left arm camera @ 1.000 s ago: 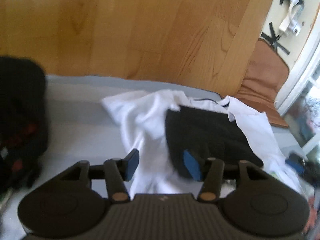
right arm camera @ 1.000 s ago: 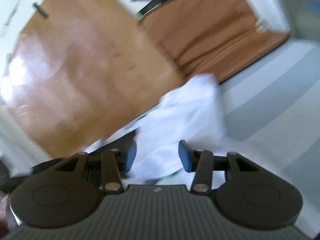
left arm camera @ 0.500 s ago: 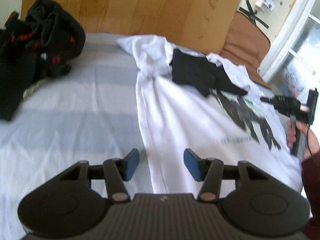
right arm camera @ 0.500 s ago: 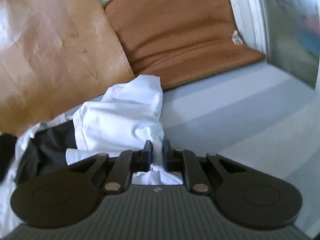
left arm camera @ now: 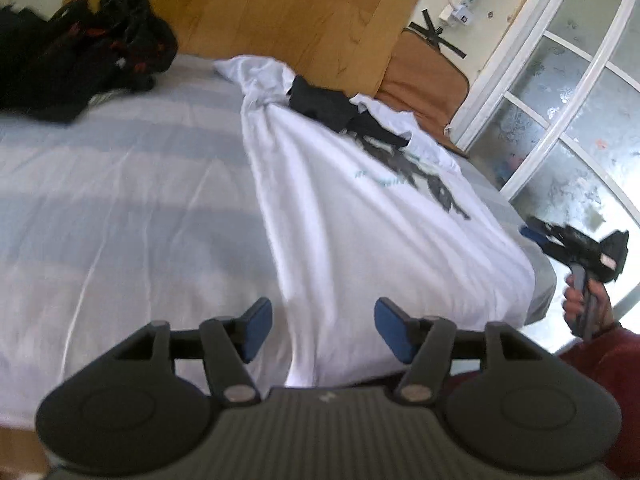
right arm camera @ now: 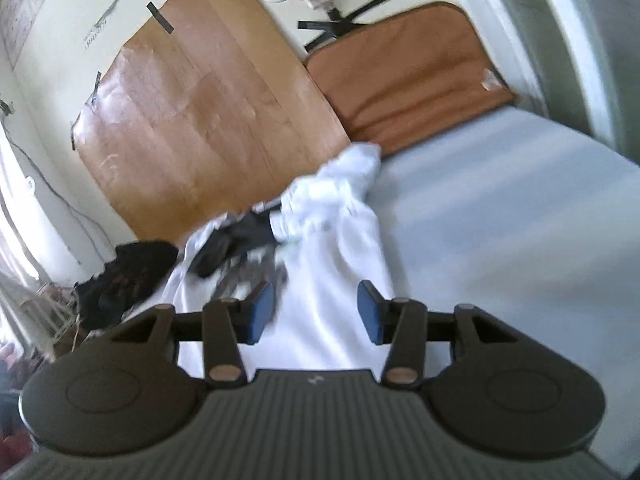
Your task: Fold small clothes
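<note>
- Right now the white T-shirt [left arm camera: 360, 216] lies stretched lengthwise on the striped grey sheet [left arm camera: 120, 184] of the bed, its printed front facing up and its near hem at the bed's edge.
- A small black garment [left arm camera: 332, 110] rests on the shirt's far end, near the collar.
- The left gripper [left arm camera: 322, 330] hovers over the near hem with its jaws opening; the shirt shows below the gap, but the blue pads [left arm camera: 390, 330] press on nothing.
- The right gripper [right arm camera: 316, 312] also hangs above the shirt [right arm camera: 340, 276], jaws opening, nothing clamped between them.
- From the left wrist view, the right gripper [left arm camera: 560, 240] is off the bed's right edge, held by a hand [left arm camera: 584, 304] in a dark red sleeve [left arm camera: 608, 360].
- A heap of black clothes [left arm camera: 80, 44] with red marks sits at the far left of the bed, well apart from the shirt.
- Behind the bed stand a wooden board [right arm camera: 208, 120] and a brown cushion [right arm camera: 408, 76].
</note>
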